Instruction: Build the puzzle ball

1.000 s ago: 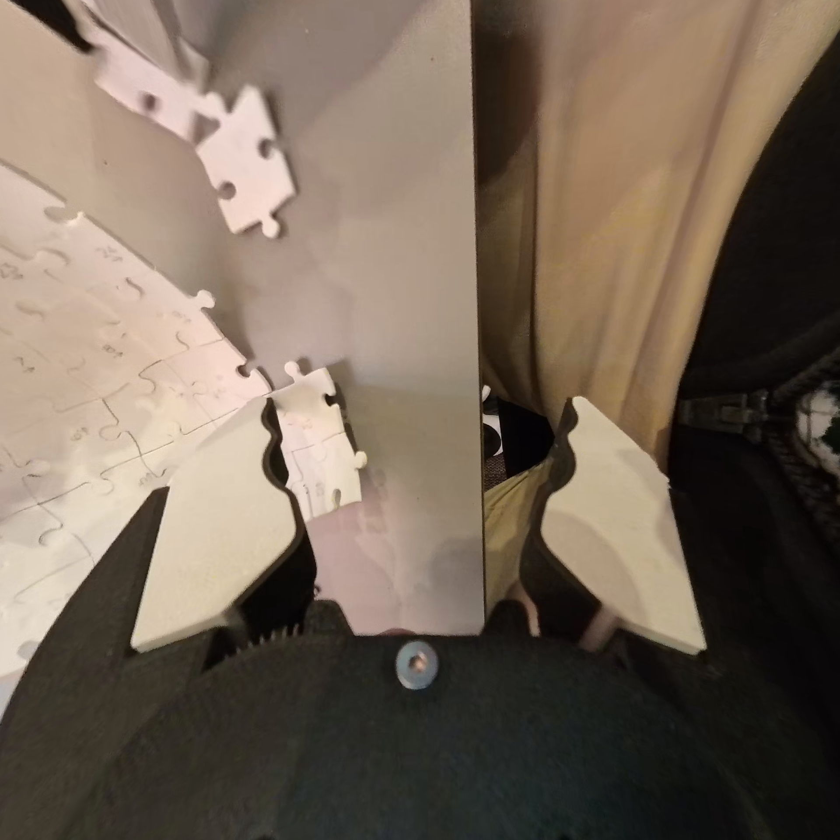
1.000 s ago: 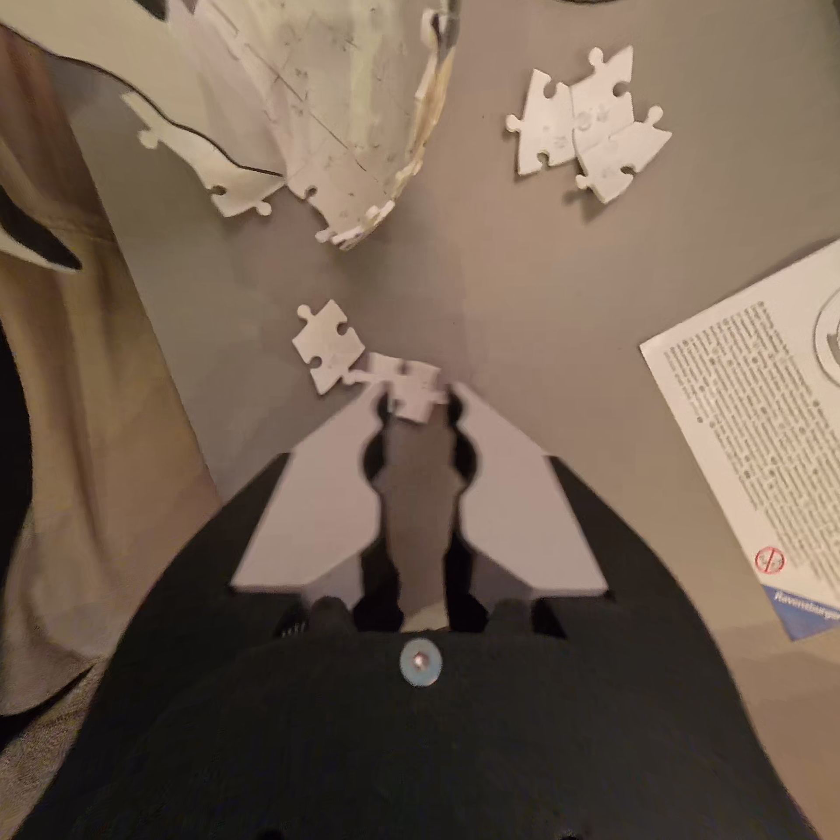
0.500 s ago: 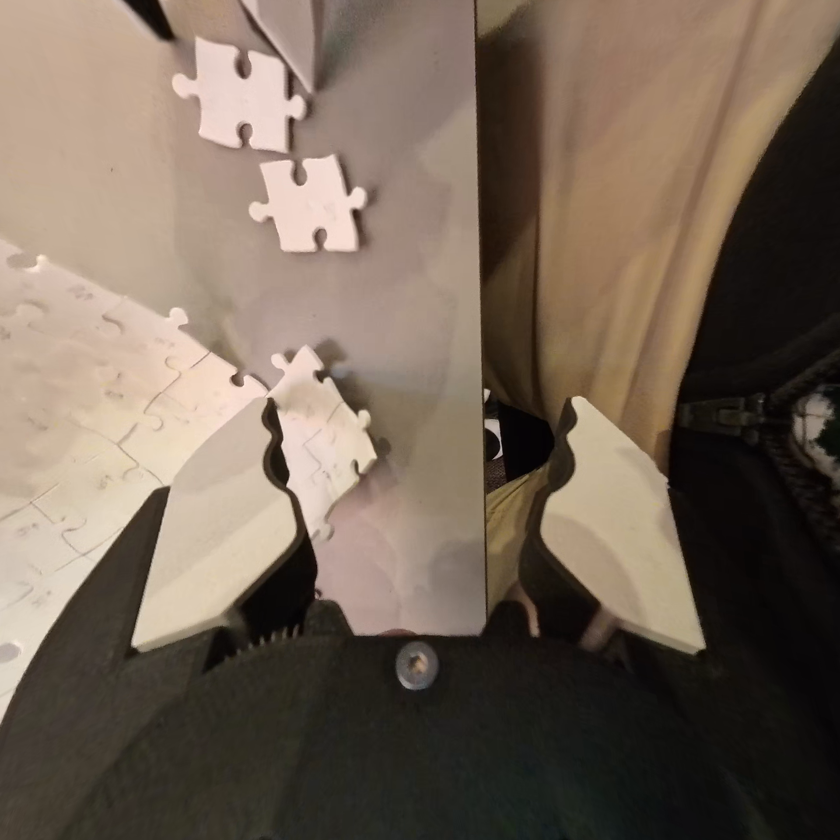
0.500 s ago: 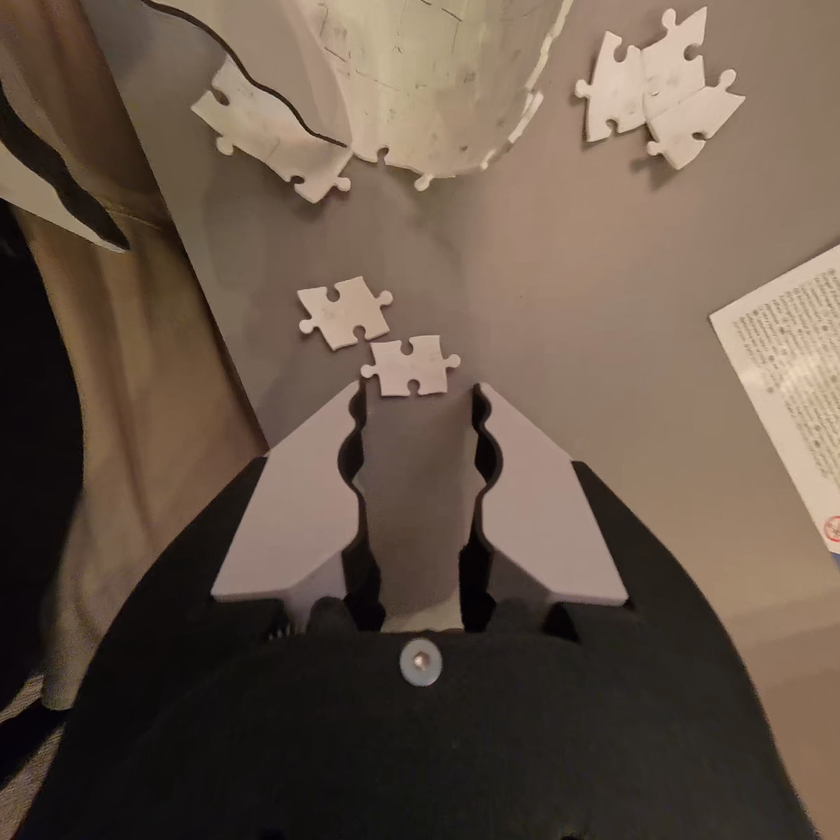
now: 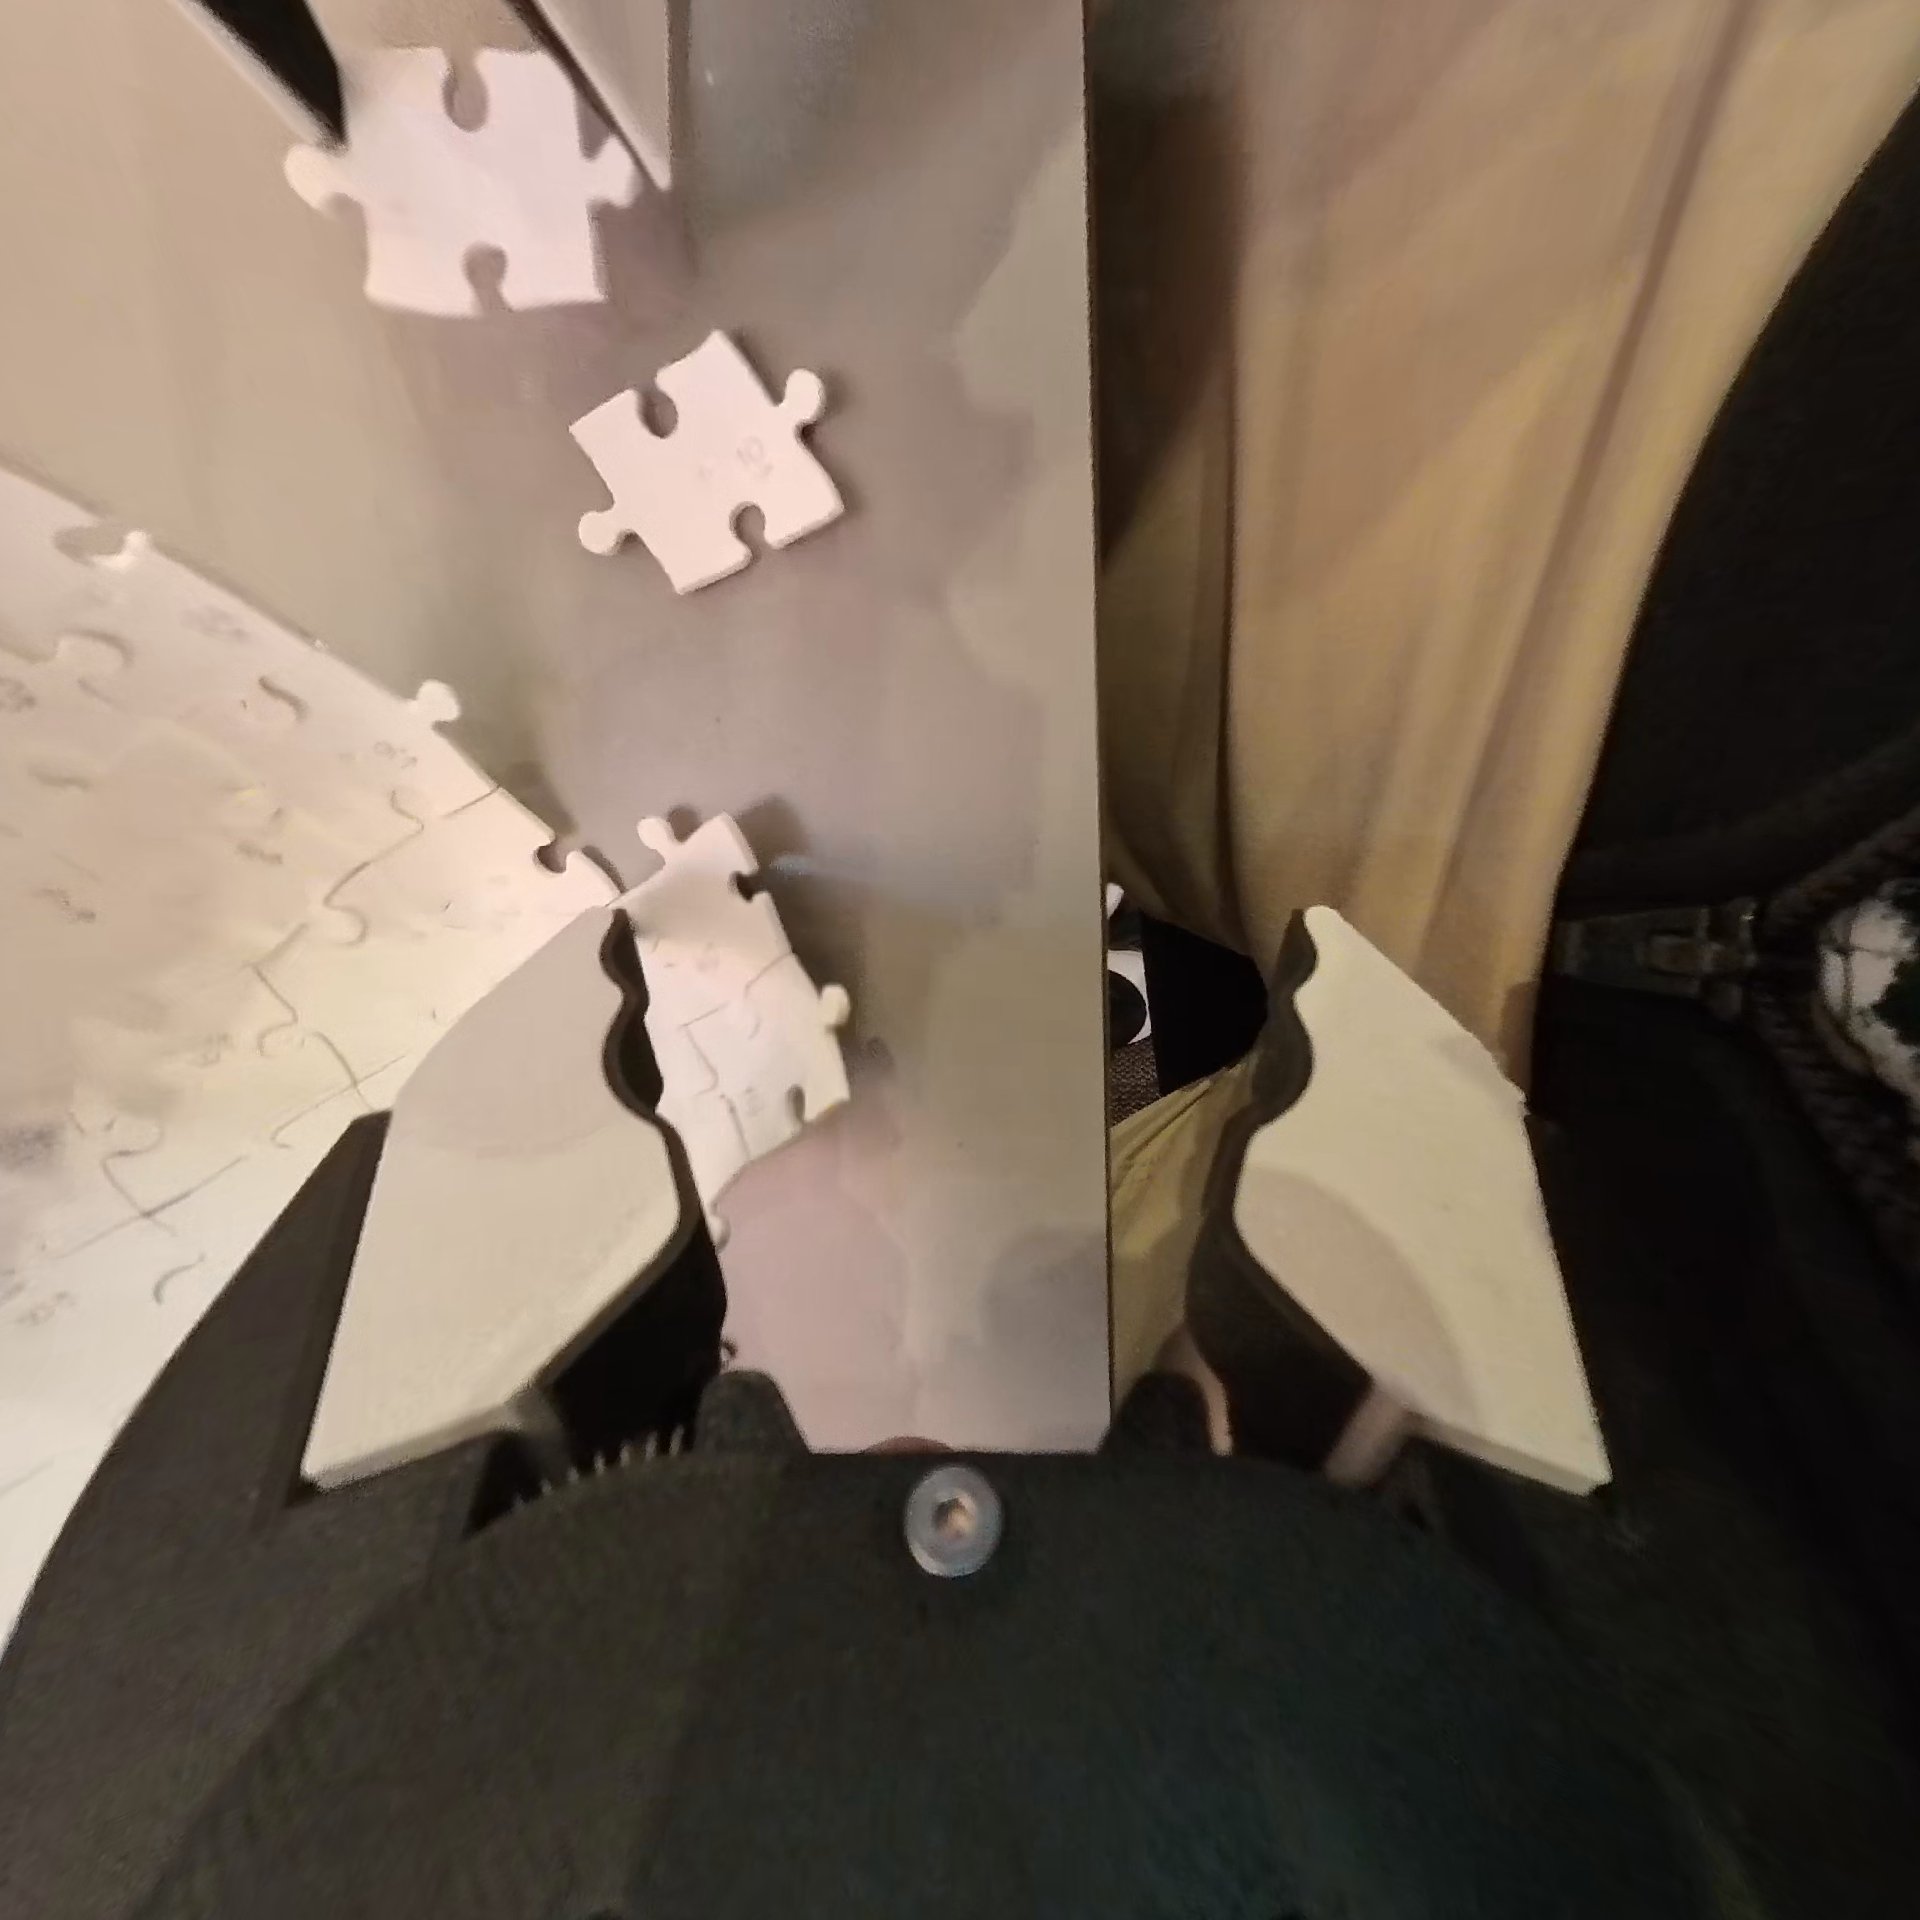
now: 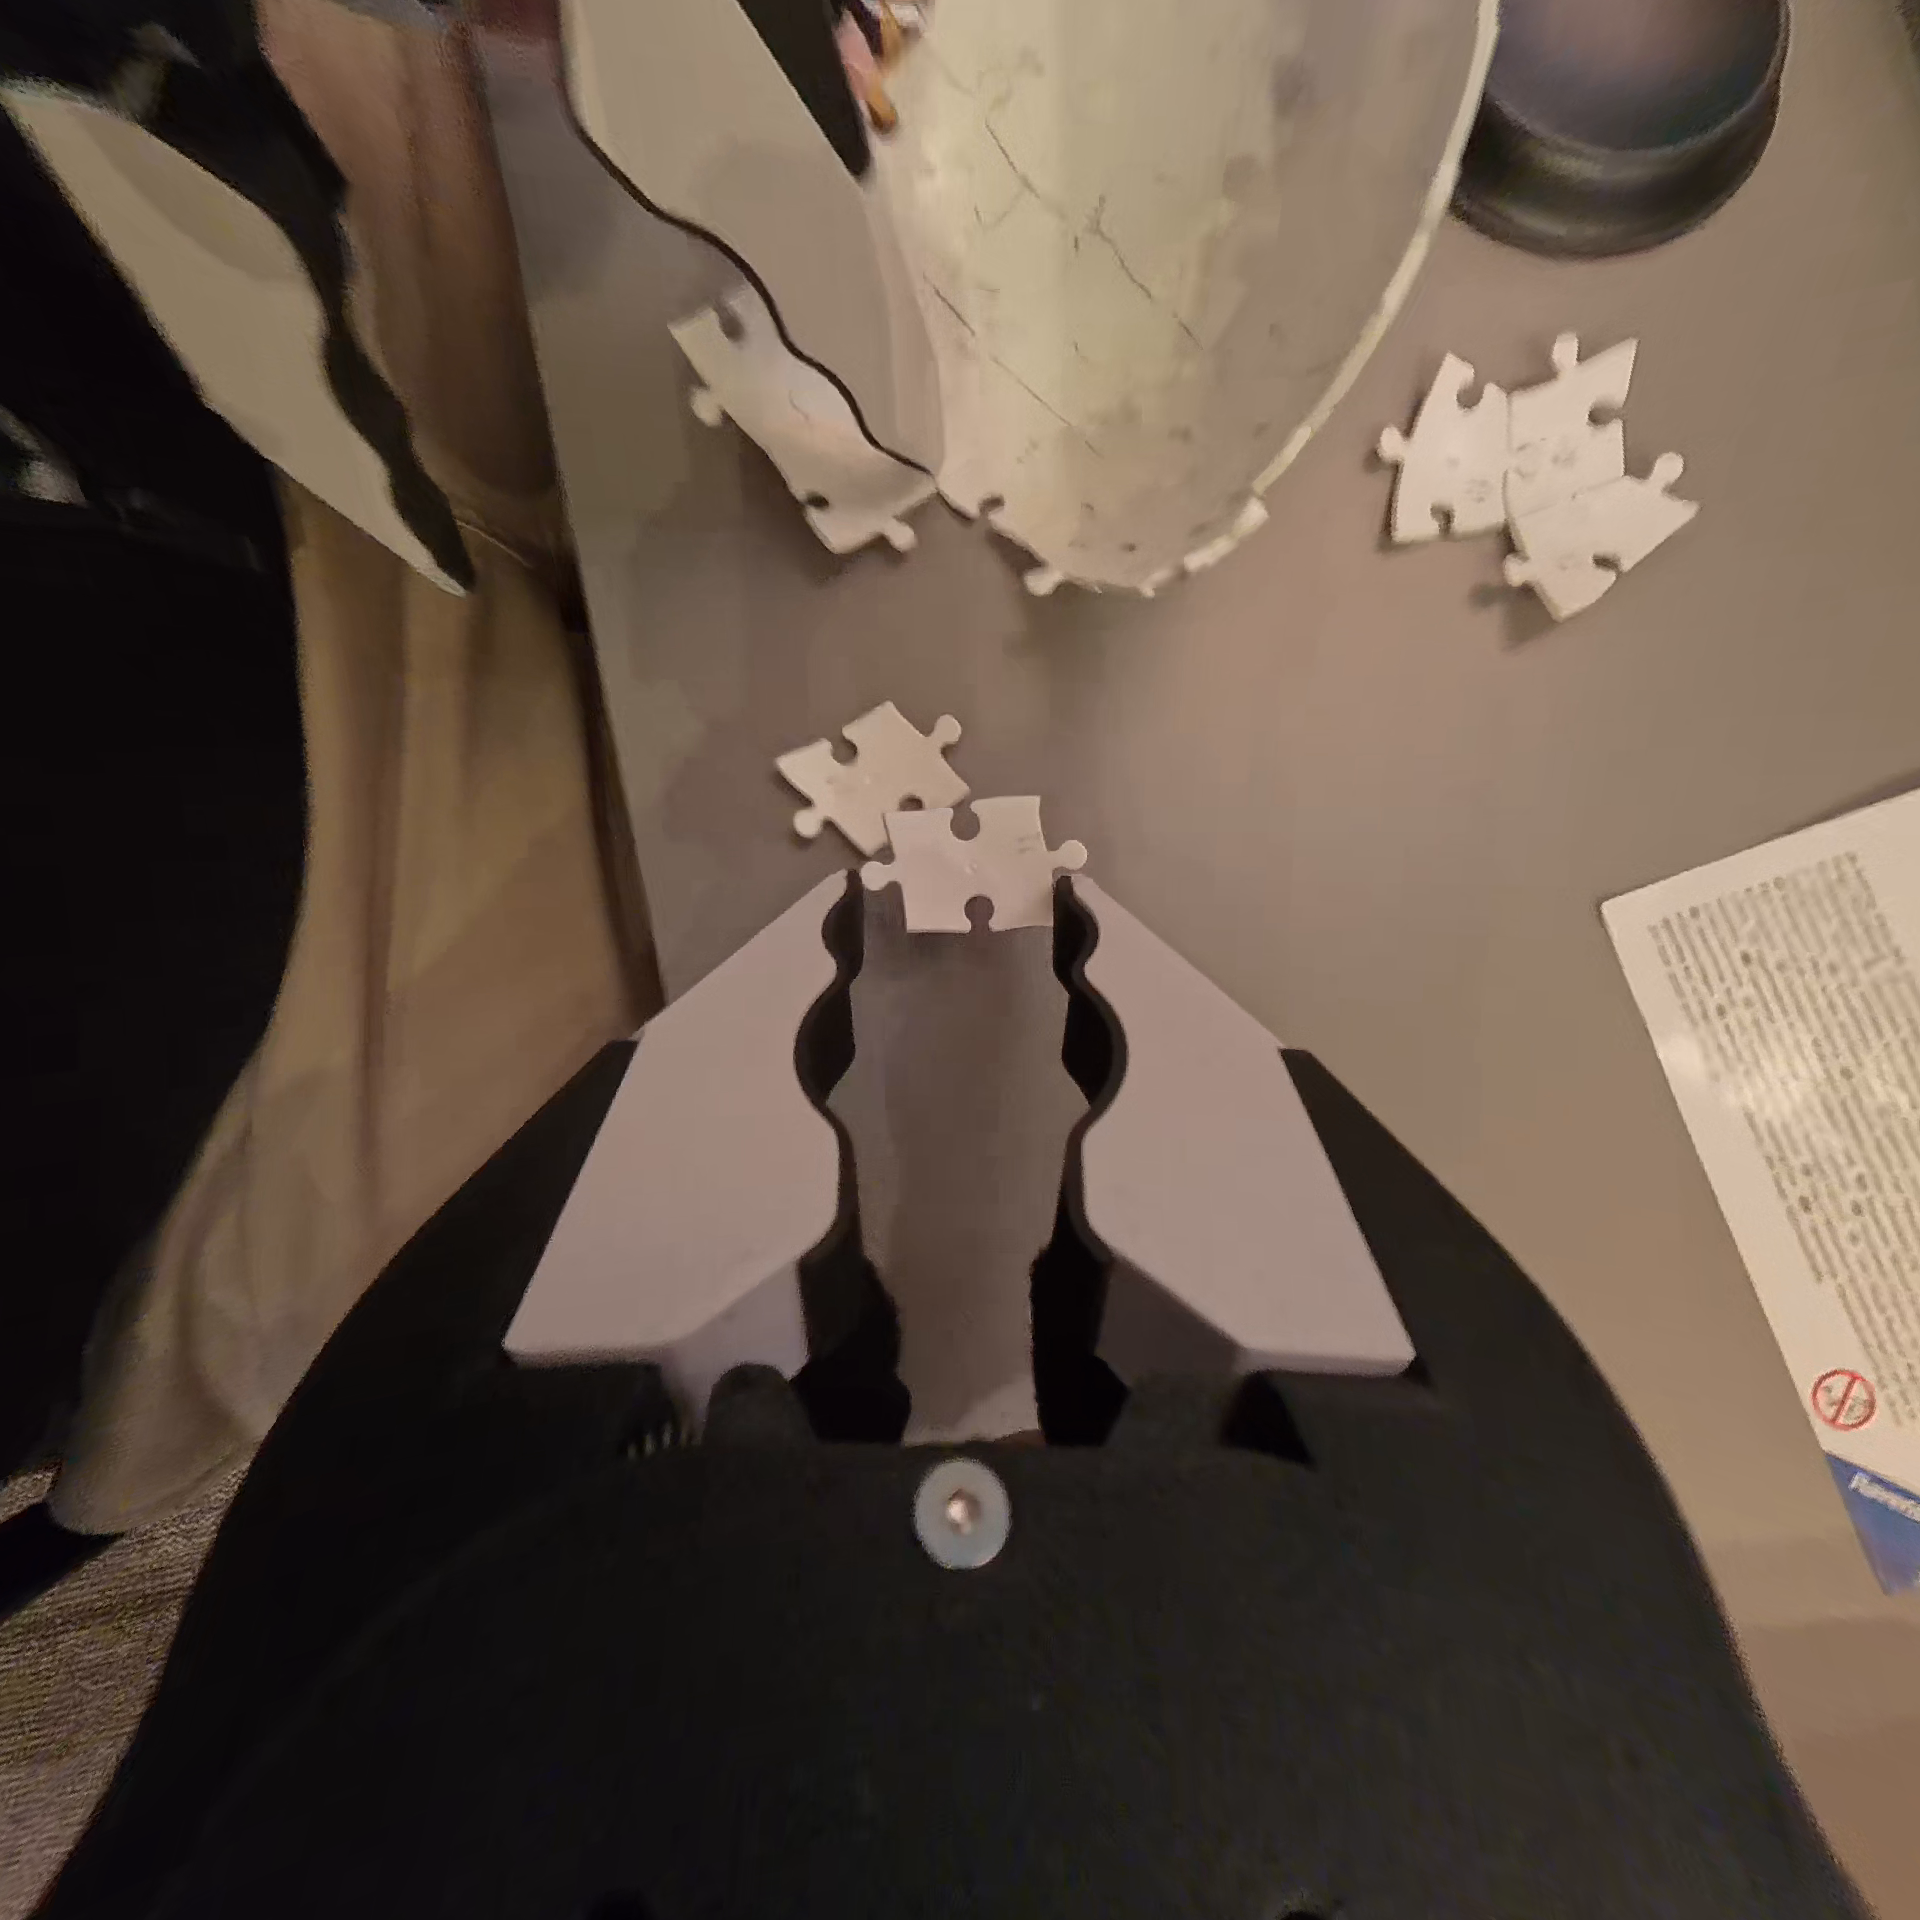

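The white half-built puzzle ball shell [image 5: 156, 935] lies at the left of the grey table, and it also shows in the right wrist view [image 6: 1143, 312]. A short strip of joined pieces [image 5: 738, 1018] hangs off its edge, by my left gripper's left finger. My left gripper [image 5: 956, 914] is wide open and empty, straddling the table edge. My right gripper [image 6: 958, 883] is shut on a white puzzle piece [image 6: 966, 868], held a little above a second loose piece [image 6: 868, 774]. The left wrist view shows that held piece [image 5: 478, 208] and the loose one [image 5: 717, 468].
Three joined pieces [image 6: 1527, 478] lie to the right of the shell. A printed instruction sheet [image 6: 1818, 1143] lies at the right. A dark round stand [image 6: 1621, 135] sits at the top right. A person's beige trousers [image 5: 1455, 520] hang just past the table edge [image 5: 1091, 727]. My hands' fingertips stand some 11 centimetres from each other.
My right gripper opened, then closed on the nearer loose piece and raised it over the other one. The left gripper stayed open while the shell shifted slightly.
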Demonstrator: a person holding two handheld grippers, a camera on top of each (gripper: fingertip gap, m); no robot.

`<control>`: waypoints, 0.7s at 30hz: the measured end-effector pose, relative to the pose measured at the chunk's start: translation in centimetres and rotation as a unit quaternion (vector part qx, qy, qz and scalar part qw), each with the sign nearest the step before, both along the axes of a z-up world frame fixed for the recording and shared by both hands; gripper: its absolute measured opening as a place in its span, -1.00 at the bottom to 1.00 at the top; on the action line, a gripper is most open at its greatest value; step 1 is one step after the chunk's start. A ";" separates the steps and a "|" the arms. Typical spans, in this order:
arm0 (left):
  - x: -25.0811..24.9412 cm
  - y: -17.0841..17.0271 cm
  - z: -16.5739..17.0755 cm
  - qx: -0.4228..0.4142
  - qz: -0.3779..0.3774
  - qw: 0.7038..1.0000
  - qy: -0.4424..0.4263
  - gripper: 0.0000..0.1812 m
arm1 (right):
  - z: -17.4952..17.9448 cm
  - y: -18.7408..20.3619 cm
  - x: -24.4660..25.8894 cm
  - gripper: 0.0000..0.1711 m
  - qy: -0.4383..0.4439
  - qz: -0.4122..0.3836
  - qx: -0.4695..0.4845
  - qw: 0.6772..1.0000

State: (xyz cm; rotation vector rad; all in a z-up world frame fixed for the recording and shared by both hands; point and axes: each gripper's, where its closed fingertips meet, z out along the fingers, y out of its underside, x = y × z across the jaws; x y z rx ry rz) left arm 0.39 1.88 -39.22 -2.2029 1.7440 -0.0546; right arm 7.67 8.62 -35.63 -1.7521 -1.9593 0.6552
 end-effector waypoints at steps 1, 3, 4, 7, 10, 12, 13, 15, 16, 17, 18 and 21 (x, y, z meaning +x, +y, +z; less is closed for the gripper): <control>0.0 0.0 0.0 0.000 0.000 1.000 0.000 0.24 | 0.7 -0.4 -0.2 -0.59 0.009 0.011 0.001 1.000; 0.0 0.0 0.0 0.000 0.000 1.000 0.000 0.24 | 2.1 -1.3 -1.0 -0.59 0.022 0.041 0.006 0.999; 0.0 0.0 0.0 0.000 -0.001 1.000 -0.001 0.24 | 2.6 -1.7 -1.7 -0.59 0.025 0.058 0.018 0.998; 0.0 0.0 0.0 0.001 -0.002 1.000 -0.002 0.24 | 2.3 -2.1 -3.6 -0.59 0.003 0.103 0.059 0.993; -0.1 0.0 0.0 0.001 -0.003 1.000 -0.003 0.23 | 1.2 -2.4 -5.1 -0.59 -0.020 0.158 0.099 0.982; -0.2 0.0 0.1 0.001 -0.002 1.000 -0.003 0.22 | 0.6 -2.2 -5.7 -0.59 -0.042 0.180 0.124 0.975; -0.2 -0.1 0.1 0.000 -0.003 1.000 -0.003 0.23 | 0.4 -2.2 -6.0 -0.59 -0.047 0.188 0.131 0.972; -0.2 -0.2 0.0 0.001 -0.004 1.000 -0.002 0.24 | 0.0 -2.1 -6.3 -0.59 -0.064 0.198 0.149 0.967; -0.2 -0.2 0.0 0.001 -0.004 1.000 -0.002 0.25 | -0.1 -2.2 -6.4 -0.59 -0.068 0.200 0.150 0.966; -0.1 -0.2 0.0 0.000 -0.005 1.000 -0.002 0.26 | -0.1 -2.2 -6.6 -0.59 -0.069 0.197 0.149 0.966; -0.1 -0.2 0.0 0.000 -0.005 1.000 -0.004 0.26 | -0.2 -2.2 -6.6 -0.59 -0.072 0.198 0.150 0.966; -0.1 -0.3 0.0 0.000 -0.006 1.000 -0.007 0.26 | -0.8 -2.1 -6.6 -0.59 -0.084 0.204 0.166 0.961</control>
